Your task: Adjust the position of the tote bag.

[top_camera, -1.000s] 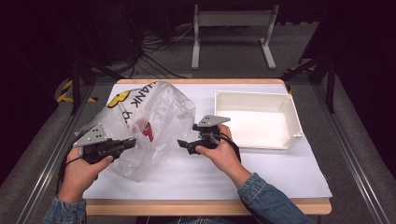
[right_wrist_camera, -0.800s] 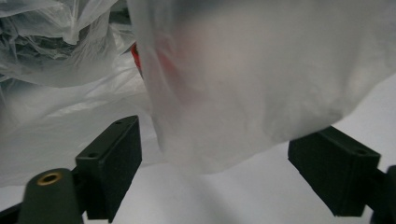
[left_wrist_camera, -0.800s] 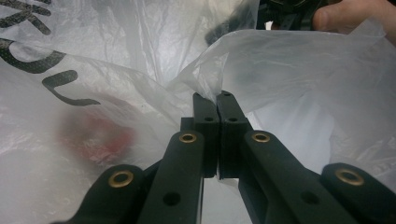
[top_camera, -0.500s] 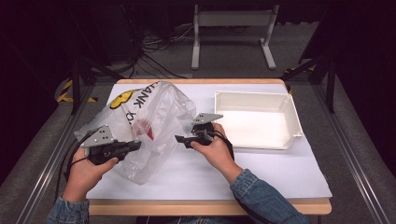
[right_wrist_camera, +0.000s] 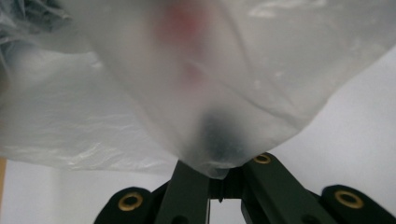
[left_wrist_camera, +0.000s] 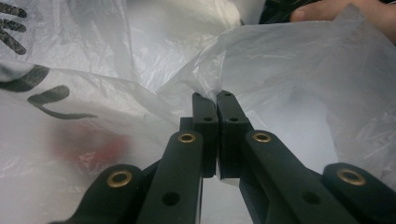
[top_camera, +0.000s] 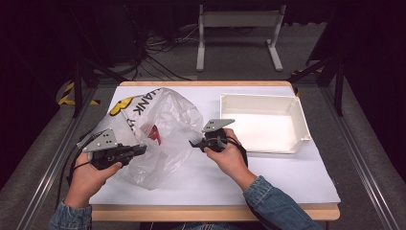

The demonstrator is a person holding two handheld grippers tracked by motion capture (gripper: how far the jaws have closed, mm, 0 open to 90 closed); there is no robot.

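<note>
Your right gripper (top_camera: 195, 143) has just been closing and now clamps the plastic bag (top_camera: 160, 136), which a second ago sat beside its open jaws. Your left gripper (top_camera: 139, 150) stays pinched on the bag's near-left film. The bag lies left of the white bin (top_camera: 293, 122); black letters "ANK" (top_camera: 139, 103) are legible.

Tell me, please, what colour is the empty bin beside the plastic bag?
White all over; the bin shows best in the high view.
</note>
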